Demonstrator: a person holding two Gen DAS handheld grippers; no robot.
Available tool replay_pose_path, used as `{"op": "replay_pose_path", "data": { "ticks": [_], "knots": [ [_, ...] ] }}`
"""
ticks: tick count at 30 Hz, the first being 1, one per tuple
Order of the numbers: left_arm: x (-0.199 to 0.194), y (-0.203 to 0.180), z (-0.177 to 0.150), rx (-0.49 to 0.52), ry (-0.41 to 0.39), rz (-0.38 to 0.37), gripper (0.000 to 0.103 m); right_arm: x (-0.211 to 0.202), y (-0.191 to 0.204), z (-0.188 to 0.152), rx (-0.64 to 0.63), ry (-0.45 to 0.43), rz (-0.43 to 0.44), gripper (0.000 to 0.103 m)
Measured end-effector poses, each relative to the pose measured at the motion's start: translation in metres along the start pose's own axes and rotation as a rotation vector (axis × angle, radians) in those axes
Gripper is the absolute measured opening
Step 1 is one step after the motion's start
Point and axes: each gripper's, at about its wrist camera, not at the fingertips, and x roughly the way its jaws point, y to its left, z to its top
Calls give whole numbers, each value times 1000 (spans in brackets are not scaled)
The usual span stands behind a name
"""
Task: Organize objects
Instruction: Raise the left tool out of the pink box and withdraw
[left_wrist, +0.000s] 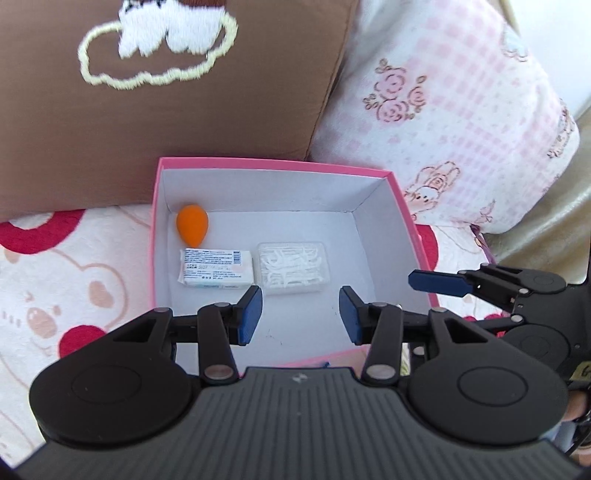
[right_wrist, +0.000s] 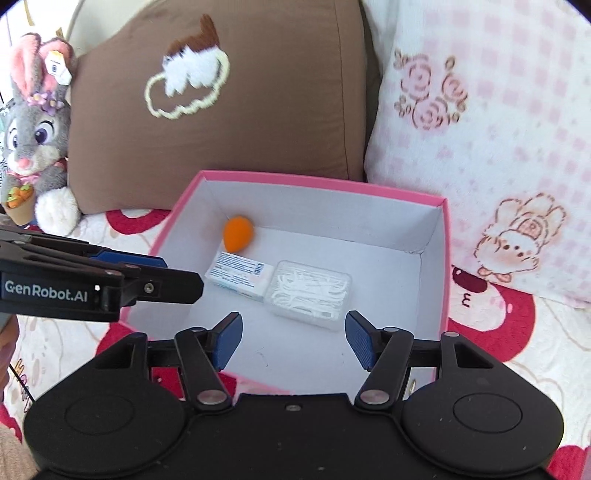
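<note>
A pink box (left_wrist: 410, 206) (right_wrist: 448, 258) with a white inside stands open on a bed cover. In it lie an orange egg-shaped sponge (left_wrist: 192, 224) (right_wrist: 238, 234), a white labelled packet (left_wrist: 216, 268) (right_wrist: 240, 275) and a clear case of white floss picks (left_wrist: 293, 266) (right_wrist: 310, 291). My left gripper (left_wrist: 301, 315) hovers over the box's near part, open, nothing between its blue pads. My right gripper (right_wrist: 293, 338) hovers there too, open and empty. Each gripper shows from the side in the other's view, the right one (left_wrist: 439, 282) and the left one (right_wrist: 147, 273).
A brown embroidered cushion (left_wrist: 166, 92) (right_wrist: 221, 103) leans behind the box. A pink-checked pillow (left_wrist: 443, 122) (right_wrist: 498, 147) stands at the right. A grey plush rabbit (right_wrist: 37, 140) sits at the far left. The cover (left_wrist: 74, 288) has red and cream cartoon print.
</note>
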Motion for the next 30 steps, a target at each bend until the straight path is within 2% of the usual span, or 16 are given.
{"op": "replay_pose_path", "data": {
  "ticks": [12,21,30],
  "knots": [
    [-63,-26,-19,90,36,23,45,-63,20,-19,-5,-37,-8,68],
    [-102,-38,-34,118,44,-1,47,-105,31,-33,-28,-52,-35,69],
    [-134,-44,-54,178,66,-4,53,-144,47,-57,-78,-76,-38,75]
  ]
}}
